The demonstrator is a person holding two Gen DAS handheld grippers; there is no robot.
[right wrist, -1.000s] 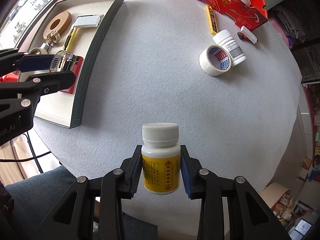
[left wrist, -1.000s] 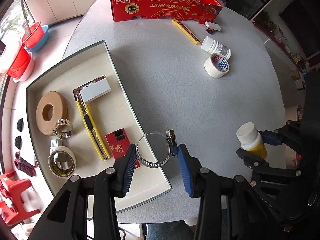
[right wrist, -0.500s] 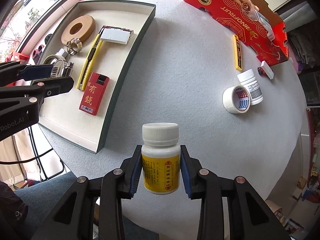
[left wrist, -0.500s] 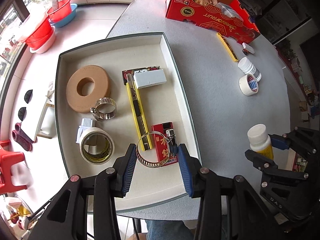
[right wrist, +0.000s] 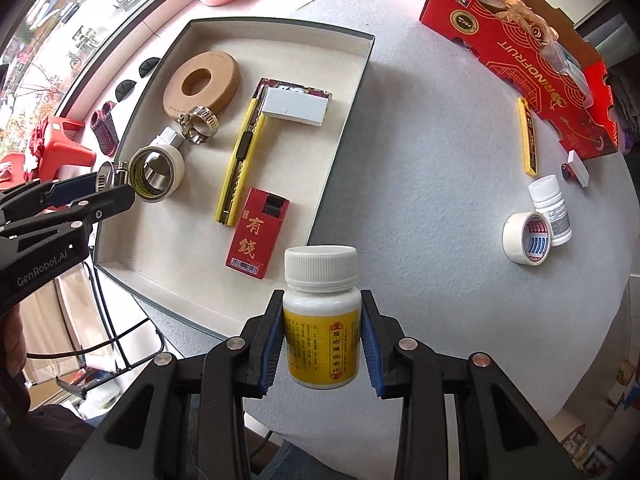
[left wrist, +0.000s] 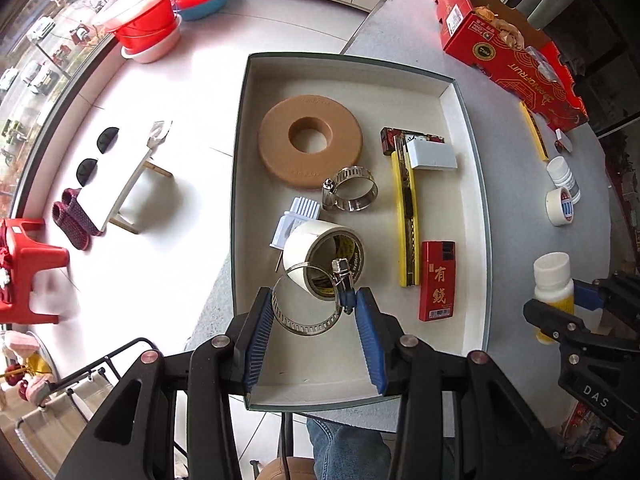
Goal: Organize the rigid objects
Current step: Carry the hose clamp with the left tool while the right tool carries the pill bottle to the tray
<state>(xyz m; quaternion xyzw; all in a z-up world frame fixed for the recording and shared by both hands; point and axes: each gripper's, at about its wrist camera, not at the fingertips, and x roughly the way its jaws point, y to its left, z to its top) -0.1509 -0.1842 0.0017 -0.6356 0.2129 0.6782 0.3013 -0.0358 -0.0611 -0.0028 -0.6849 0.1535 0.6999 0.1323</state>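
My left gripper (left wrist: 314,300) is shut on a metal hose clamp (left wrist: 305,325), its blue pads pressing the ring's sides. It hangs over the near part of the shallow grey tray (left wrist: 476,200), just above a white tape roll (left wrist: 324,256). My right gripper (right wrist: 321,294) is shut on a white bottle with a yellow label (right wrist: 321,320), held upright above the table just right of the tray's near corner. The tray also holds a tan ring disc (left wrist: 310,142), a second hose clamp (left wrist: 352,194), a yellow utility knife (left wrist: 408,220), a red box (left wrist: 437,280) and a white block (left wrist: 432,154).
On the table right of the tray lie a red cardboard box (right wrist: 520,48), a second yellow knife (right wrist: 528,140), a small white bottle (right wrist: 550,208) and a masking tape roll (right wrist: 526,238). The tray overhangs the table's left edge; floor, a red stool and basins lie beyond.
The left gripper has carried the hose clamp from the tray's right rim leftward to above the tape roll, rolling as it went. The right gripper has brought the bottle closer to the tray.
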